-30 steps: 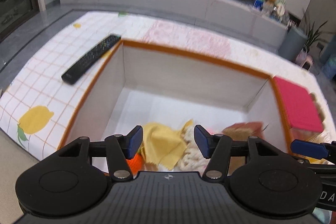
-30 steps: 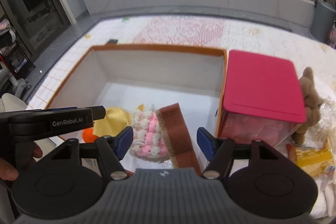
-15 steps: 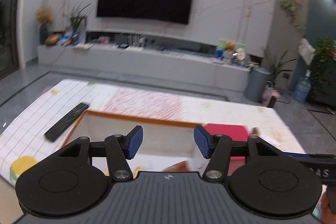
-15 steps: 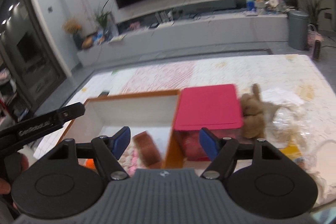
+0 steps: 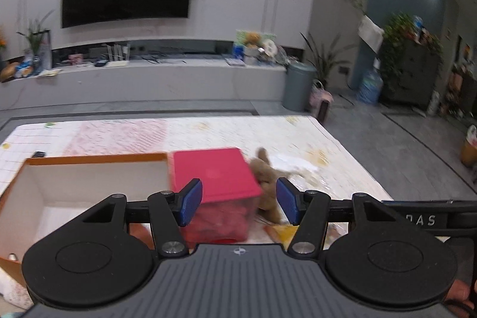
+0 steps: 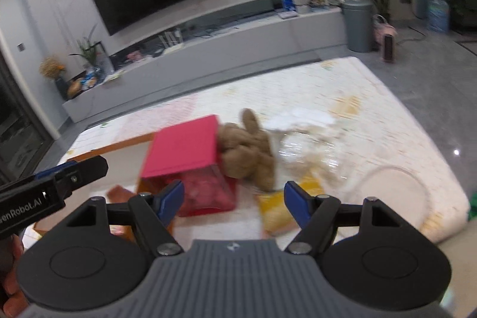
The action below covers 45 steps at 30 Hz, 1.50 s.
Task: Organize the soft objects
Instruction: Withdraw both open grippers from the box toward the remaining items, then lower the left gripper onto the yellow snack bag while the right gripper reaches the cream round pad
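Observation:
My left gripper (image 5: pixel 237 206) is open and empty, raised above the mat, near the orange-rimmed white storage box (image 5: pixel 89 160). My right gripper (image 6: pixel 234 201) is open and empty, facing a brown plush toy (image 6: pixel 249 151) that lies against a clear bin with a red lid (image 6: pixel 183 151). The plush (image 5: pixel 266 178) and the red-lidded bin (image 5: pixel 213 172) also show in the left wrist view. A yellow soft packet (image 6: pixel 275 207) lies just past the right fingertips. A brown sponge corner (image 6: pixel 119 194) shows in the box. The left gripper's arm (image 6: pixel 53 187) crosses the right wrist view.
Crumpled clear plastic and white paper (image 6: pixel 307 136) lie right of the plush. A clear round lid (image 6: pixel 393 192) lies near the mat's right edge. A remote's tip (image 5: pixel 38 153) sits behind the box. A TV console (image 5: pixel 149 79) and grey bin (image 5: pixel 298 85) stand beyond the mat.
Both grippers lifted up out of the box and swung right. The view went from the box's contents to the red-lidded bin and brown plush. Both stayed open.

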Motion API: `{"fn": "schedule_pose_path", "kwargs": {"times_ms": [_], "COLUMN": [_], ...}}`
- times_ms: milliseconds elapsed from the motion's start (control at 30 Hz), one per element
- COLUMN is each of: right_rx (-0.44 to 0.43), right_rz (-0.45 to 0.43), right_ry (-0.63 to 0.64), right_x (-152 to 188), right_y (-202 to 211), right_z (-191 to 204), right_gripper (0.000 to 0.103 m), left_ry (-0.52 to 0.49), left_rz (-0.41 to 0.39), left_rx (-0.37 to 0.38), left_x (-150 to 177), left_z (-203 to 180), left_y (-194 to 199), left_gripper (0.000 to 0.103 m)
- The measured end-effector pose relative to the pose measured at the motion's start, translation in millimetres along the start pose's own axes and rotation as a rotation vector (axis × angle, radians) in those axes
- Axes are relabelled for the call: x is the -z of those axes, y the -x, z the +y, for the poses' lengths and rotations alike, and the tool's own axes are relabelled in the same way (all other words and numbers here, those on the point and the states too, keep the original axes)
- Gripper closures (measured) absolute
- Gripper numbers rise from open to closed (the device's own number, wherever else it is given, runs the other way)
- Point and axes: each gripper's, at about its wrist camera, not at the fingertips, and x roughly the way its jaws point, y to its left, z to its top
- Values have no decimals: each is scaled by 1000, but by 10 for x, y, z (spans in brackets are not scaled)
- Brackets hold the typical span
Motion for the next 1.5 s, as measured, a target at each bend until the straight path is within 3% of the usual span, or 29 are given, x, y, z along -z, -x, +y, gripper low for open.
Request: {"fn": "schedule_pose_path", "kwargs": {"times_ms": [400, 767, 867, 1000, 1333, 1500], "right_rx": [140, 222, 228, 222, 202, 200], "right_rz": [35, 131, 172, 257, 413, 473], "right_ry": [-93, -173, -188, -150, -191, -200], "right_x": [37, 122, 142, 141, 132, 128], "right_y": [15, -197, -327, -546, -890, -1040], "right_z": [-991, -1669, -1769, -1794, -1966, -2034], "right_gripper": [29, 29, 29, 22, 19, 19], "left_ry": [-119, -182, -214, -323, -560, -583], "left_rz": [100, 244, 263, 282, 296, 331], "left_rx": [120, 161, 160, 149, 158, 162], "left_x": [158, 427, 487, 575, 766, 835], "left_z": [-659, -935, -979, -1051, -1216, -1218], "left_y": [-479, -979, -1110, -1279, -1612, -1797], "left_gripper": [36, 36, 36, 36, 22, 22]}}
